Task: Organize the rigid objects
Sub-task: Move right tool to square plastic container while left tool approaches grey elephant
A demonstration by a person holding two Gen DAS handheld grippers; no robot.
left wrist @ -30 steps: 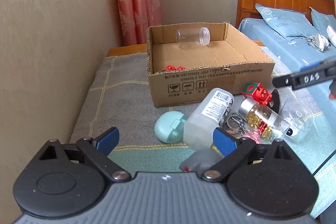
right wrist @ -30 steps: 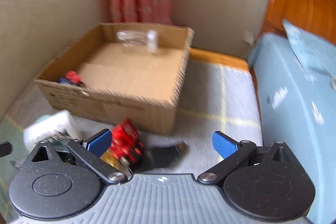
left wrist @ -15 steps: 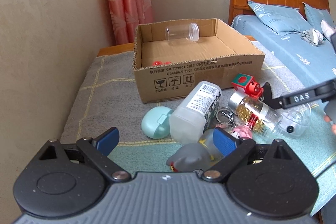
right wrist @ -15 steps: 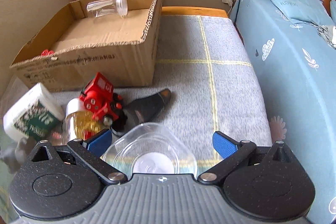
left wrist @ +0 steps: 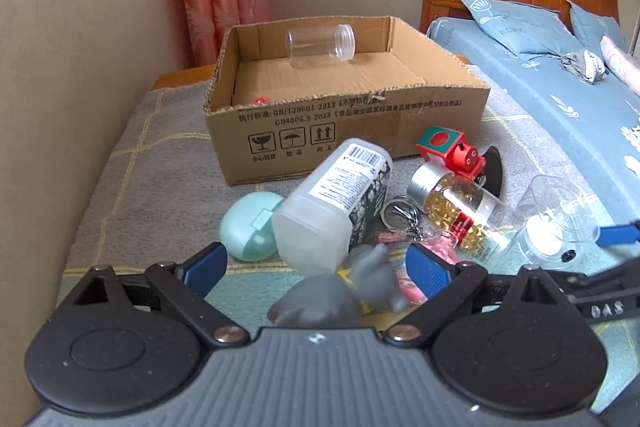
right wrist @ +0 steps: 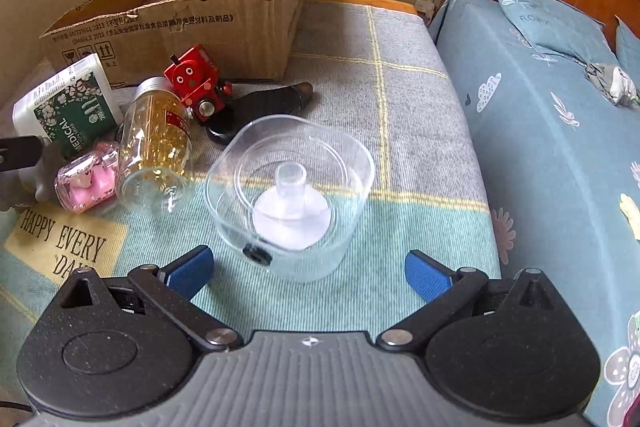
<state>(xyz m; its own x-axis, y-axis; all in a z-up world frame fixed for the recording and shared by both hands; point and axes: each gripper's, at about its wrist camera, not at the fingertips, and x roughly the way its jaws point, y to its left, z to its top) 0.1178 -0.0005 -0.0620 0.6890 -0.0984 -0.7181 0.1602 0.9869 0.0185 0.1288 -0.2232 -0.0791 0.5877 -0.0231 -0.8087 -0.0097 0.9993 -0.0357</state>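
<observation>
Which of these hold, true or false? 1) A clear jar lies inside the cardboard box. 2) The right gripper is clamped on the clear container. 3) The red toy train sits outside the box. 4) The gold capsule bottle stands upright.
1) True: the clear jar lies on its side in the cardboard box.
2) False: the right gripper is open, its pads apart from the clear container.
3) True: the red toy train rests on the blanket in front of the box.
4) False: the gold capsule bottle lies on its side.

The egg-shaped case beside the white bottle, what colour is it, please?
Mint green; left wrist view.
</observation>
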